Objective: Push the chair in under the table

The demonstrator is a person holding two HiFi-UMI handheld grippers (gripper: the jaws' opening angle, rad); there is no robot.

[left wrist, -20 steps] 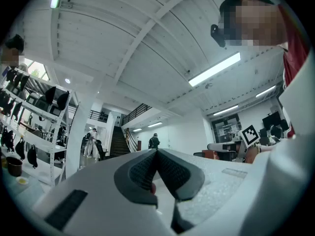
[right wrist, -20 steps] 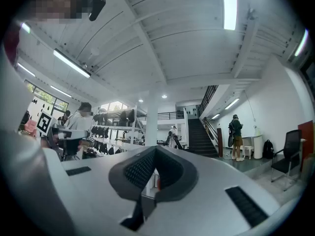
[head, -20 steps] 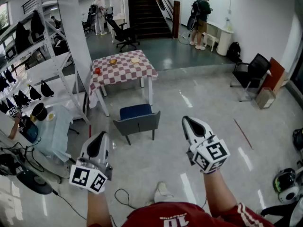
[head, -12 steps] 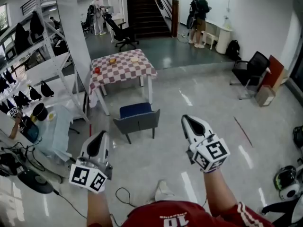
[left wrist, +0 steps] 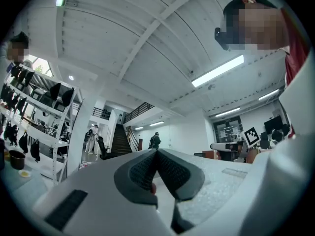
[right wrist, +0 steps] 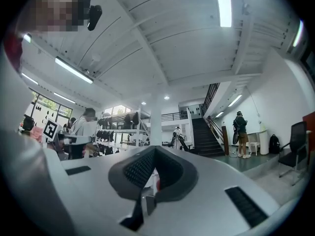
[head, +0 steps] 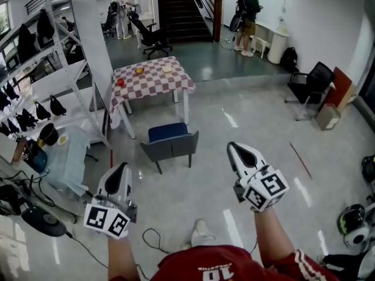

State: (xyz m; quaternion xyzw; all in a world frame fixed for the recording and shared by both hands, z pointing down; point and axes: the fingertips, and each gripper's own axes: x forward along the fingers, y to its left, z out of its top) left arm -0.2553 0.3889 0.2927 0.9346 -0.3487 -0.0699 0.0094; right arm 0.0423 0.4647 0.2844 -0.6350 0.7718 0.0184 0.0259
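Chair (head: 170, 142): blue seat and grey backrest; it stands on the glossy floor (head: 234, 127) just in front of the table's near side, the backrest turned to the person, the seat open to view and not covered by the table top
Table (head: 152, 78): white legs and a red-and-white checked cloth; a few small things lie on it, one of them red, too small to name
Left gripper (head: 122, 167): held in the air at the lower left of the head view, well apart from the chair; in the left gripper view (left wrist: 156, 154) the two dark pads meet at their tips and nothing is between them
Right gripper (head: 233, 150): held in the air at the right of the chair and nearer to the person, not touching it; in the right gripper view (right wrist: 154, 151) the jaws are together and hold nothing
Marker cubes: one on each gripper, near the wrists
Person: red shirt (head: 217, 265) at the bottom edge, one shoe (head: 199, 233) on the floor between the arms
Left side: white pillar (head: 91, 34) and a metal rack (head: 35, 69) with dark things on it
Back: staircase (head: 179, 10), a black office chair (head: 149, 37), a standing person (head: 249, 10) at a white counter
Right side: black armchair (head: 310, 86) and a cardboard box (head: 328, 119) near the wall
Floor near the person: a dark cable (head: 149, 239)
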